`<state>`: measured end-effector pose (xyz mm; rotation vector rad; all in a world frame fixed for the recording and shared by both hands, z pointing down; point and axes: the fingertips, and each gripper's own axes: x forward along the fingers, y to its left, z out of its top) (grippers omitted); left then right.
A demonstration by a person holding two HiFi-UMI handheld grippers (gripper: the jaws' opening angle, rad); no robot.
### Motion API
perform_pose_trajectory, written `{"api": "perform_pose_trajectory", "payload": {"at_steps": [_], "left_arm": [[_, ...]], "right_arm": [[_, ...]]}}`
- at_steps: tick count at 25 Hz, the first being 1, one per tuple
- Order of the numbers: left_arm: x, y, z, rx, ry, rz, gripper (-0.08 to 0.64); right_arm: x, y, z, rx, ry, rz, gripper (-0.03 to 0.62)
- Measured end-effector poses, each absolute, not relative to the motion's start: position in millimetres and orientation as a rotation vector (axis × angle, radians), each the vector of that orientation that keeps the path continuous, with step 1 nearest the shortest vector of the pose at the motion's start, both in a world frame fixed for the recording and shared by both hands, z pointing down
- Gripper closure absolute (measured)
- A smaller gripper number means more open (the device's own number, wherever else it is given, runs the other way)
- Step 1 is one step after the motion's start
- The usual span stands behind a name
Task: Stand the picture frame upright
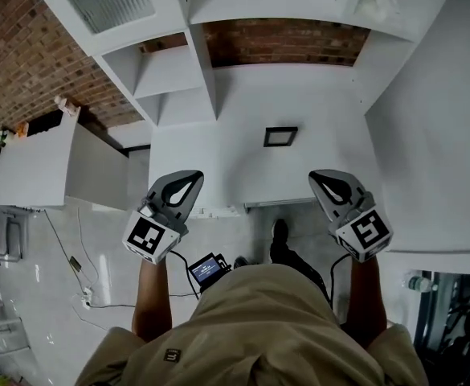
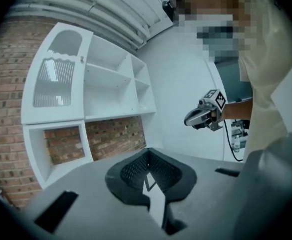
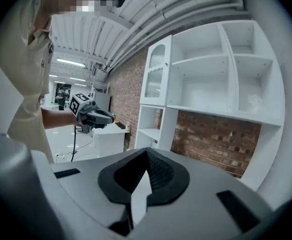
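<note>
Lying or standing: the picture frame (image 1: 280, 137) seems to lie flat, face up, though the steep downward look leaves some doubt.
Place: about mid worktop (image 1: 218, 159), out in front of the white shelves (image 1: 174, 75).
Left tongs (image 1: 193, 177): pressed together, empty, well apart from the frame.
Right tongs (image 1: 316, 175): pressed together, empty, likewise well apart.
Progress: by my reading nothing is done; reaching, gripping and raising all remain.
</note>
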<state>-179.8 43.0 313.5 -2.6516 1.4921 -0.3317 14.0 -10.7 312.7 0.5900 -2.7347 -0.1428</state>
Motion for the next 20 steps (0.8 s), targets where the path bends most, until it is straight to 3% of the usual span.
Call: {"api": "perform_pose_trajectory", "payload": {"at_steps": [20], "left_arm": [[-163,158,284,-2.638,1.366,-0.315,0.552]], "right_arm": [[26,116,267,0.643,-2.703,-0.227,0.589]]}}
